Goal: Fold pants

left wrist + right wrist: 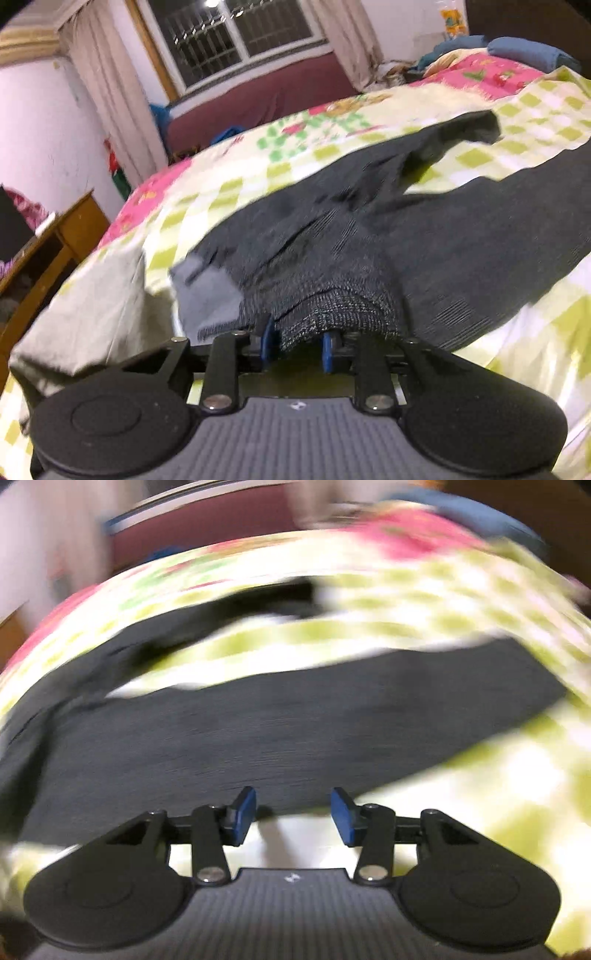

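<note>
Dark grey pants [424,236] lie spread on a bed with a green-checked and pink floral sheet [229,192]. My left gripper [297,345] is shut on the pants' ribbed waistband [340,310], which bunches between the blue pads. A light grey pocket lining [207,295] sticks out at the left. The two legs fan away to the right. In the blurred right wrist view, my right gripper [292,818] is open and empty, just at the near edge of one pant leg [295,723].
A wooden desk [62,236] stands left of the bed. A window [229,33] with curtains and a maroon wall are behind. Blue bedding [524,51] lies at the far right end of the bed.
</note>
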### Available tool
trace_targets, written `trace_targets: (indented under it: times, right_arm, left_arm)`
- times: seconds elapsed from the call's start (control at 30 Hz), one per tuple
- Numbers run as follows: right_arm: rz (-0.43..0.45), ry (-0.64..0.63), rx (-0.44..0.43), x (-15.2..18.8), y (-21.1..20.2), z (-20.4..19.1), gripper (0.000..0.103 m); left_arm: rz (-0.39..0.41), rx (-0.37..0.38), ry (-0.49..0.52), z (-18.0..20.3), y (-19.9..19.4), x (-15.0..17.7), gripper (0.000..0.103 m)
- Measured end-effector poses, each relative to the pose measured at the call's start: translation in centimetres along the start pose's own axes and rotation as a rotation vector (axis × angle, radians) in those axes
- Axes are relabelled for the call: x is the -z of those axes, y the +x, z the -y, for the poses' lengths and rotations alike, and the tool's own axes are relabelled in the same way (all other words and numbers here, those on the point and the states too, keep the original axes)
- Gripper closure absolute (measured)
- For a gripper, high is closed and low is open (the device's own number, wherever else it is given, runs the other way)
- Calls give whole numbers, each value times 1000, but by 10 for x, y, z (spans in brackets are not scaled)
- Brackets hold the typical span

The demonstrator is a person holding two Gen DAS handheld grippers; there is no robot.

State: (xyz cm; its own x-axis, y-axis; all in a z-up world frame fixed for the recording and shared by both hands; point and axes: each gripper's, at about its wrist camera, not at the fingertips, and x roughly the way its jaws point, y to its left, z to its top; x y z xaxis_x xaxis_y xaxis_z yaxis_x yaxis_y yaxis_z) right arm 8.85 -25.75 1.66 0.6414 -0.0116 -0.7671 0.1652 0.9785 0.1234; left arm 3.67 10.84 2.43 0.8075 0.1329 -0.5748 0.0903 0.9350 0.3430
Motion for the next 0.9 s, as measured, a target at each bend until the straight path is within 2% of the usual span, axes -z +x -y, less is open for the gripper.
trace_targets:
  times: [0.07,0.13,0.23,0.33,0.47,0.5,0.57,0.63,0.73,0.77,0.8,0.83,0.87,0.9]
  right_arm:
    - [26,110,72,-8,2,48,53]
    - [49,201,117,-16,9,89,46]
    - [67,326,153,-26,25,140,46]
    - [105,431,145,-31,42,179,47]
    - [161,476,127,-41,56,202,46]
    - [168,493,116,-43,59,207,46]
    - [190,518,92,-44,62,211,45]
    - [214,536,82,-46,68,216,44]
    - [246,570,59,-49,72,217,45]
    - [259,596,42,-49,74,220,51]
    - [270,623,24,-49,76,224,74]
    - [268,647,14,-49,77,228,85]
    - [254,682,11,-49,80,234,92]
    - [252,725,-15,-46,80,241,95]
  left_arm:
    - [-5,-15,8,7,1,-7,63]
    - [-36,-45,-25,7,2,-14,63]
    - [-36,-146,-48,8,-5,-21,61]
    - [-8,-220,-71,17,-8,-33,61]
    - [0,-263,-52,29,-11,-40,59]
    - [-15,-271,-48,28,-10,-39,58]
    - [-57,-301,-44,24,-6,-32,46]
    - [-93,-337,-47,19,-4,-26,39]
    - [-157,-378,-35,16,-1,-11,37]
    - [-166,-385,-20,17,-3,-8,37]
    - [-172,-391,-1,20,-4,-7,37]
    - [-178,-391,16,25,-5,-5,35]
    - [-184,-390,42,30,-6,-4,35]
    - [-187,-390,84,36,-8,-2,35]
